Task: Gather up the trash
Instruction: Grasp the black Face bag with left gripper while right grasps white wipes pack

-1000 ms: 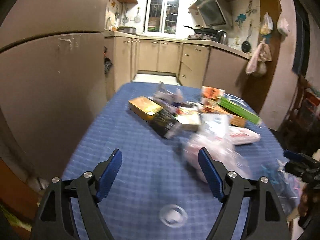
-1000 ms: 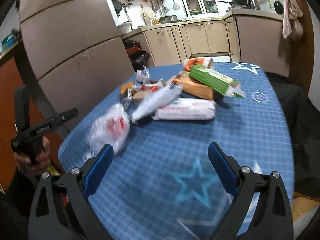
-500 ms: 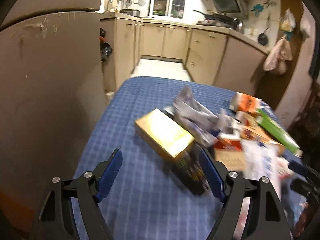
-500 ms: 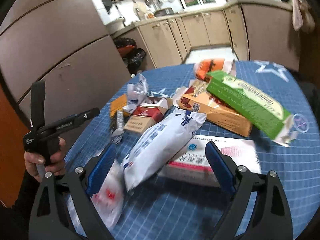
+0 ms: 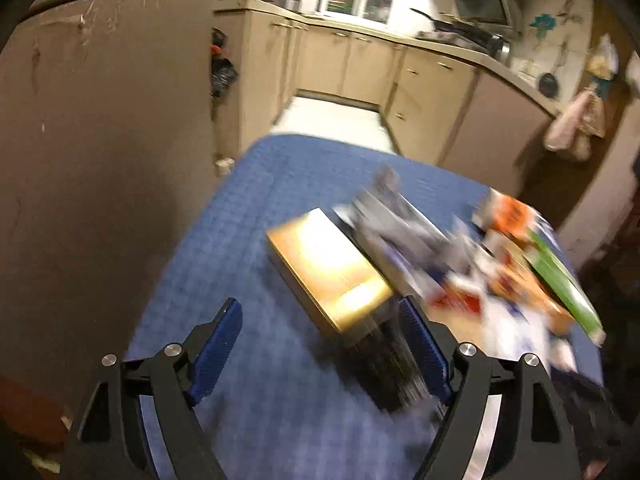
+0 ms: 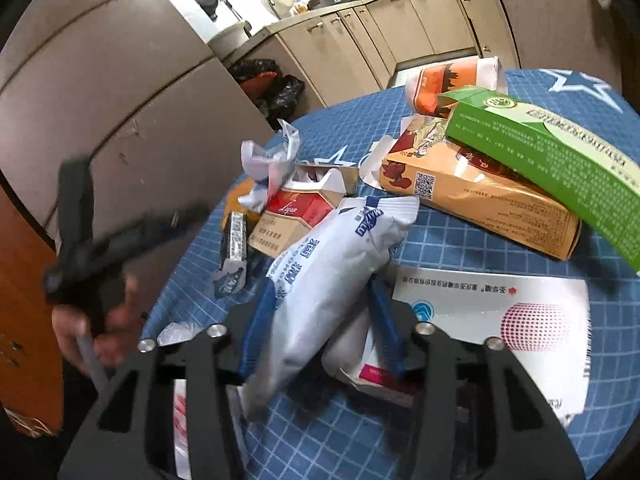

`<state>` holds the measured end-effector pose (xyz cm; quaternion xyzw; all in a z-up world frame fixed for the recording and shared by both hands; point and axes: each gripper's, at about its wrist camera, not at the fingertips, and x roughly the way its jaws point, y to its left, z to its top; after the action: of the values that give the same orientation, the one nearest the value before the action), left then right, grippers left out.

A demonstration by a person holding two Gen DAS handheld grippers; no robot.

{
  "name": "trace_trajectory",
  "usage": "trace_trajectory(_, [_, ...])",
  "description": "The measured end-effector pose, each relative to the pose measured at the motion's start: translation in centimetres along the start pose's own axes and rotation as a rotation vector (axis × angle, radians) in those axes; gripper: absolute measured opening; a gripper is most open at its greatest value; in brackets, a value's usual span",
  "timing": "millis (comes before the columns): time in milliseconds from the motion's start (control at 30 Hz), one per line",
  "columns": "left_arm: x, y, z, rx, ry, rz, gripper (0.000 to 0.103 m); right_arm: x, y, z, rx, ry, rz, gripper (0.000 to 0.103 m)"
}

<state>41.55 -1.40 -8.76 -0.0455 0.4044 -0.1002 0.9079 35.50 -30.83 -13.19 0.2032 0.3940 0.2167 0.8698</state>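
Right gripper (image 6: 320,320) jaws just closed, pinching the crinkly white plastic bag (image 6: 332,264) on the checked blue cloth (image 6: 460,240). Left gripper (image 5: 320,344) jaws spread wide, glossy gold box (image 5: 328,268) just ahead, untouched.

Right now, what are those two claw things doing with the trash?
Right gripper has just been closing, fingers now squeezing white snack bag. Left gripper open, gold box ahead. Nothing blocking.

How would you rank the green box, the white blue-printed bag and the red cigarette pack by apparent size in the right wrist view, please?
1. Green box and white bag: alike, and the bag's nearness inflates it.
2. Red cigarette pack, clearly smallest.
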Motion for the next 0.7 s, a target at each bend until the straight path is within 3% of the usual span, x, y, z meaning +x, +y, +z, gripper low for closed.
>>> trace_trajectory(200, [1.5, -2.6, -2.1, 0.038, 0.051, -0.017, 0.082, -0.7, -0.5, 0.0, 0.026, -0.021, 0.071, 0.025])
trace_trajectory(433, [4.2, -3.7, -2.2, 0.034, 0.066, 0.000, 0.082, -2.3, 0.4, -0.8, -0.021, -0.063, 0.047, 0.021])
trace_trajectory(533, [3.8, -3.6, -2.7, 0.046, 0.045, 0.016, 0.069, -3.1, 1.4, -0.9, -0.059, -0.084, 0.034, 0.020])
trace_trajectory(633, [2.9, -2.5, -3.0, -0.003, 0.051, -0.027, 0.063, -3.4, 2.2, -0.7, -0.085, -0.102, 0.029, 0.018])
trace_trajectory(700, [1.9, -1.8, -3.4, -0.024, 0.032, -0.047, 0.053, -3.5, 2.7, -0.6, -0.105, -0.111, 0.018, 0.017])
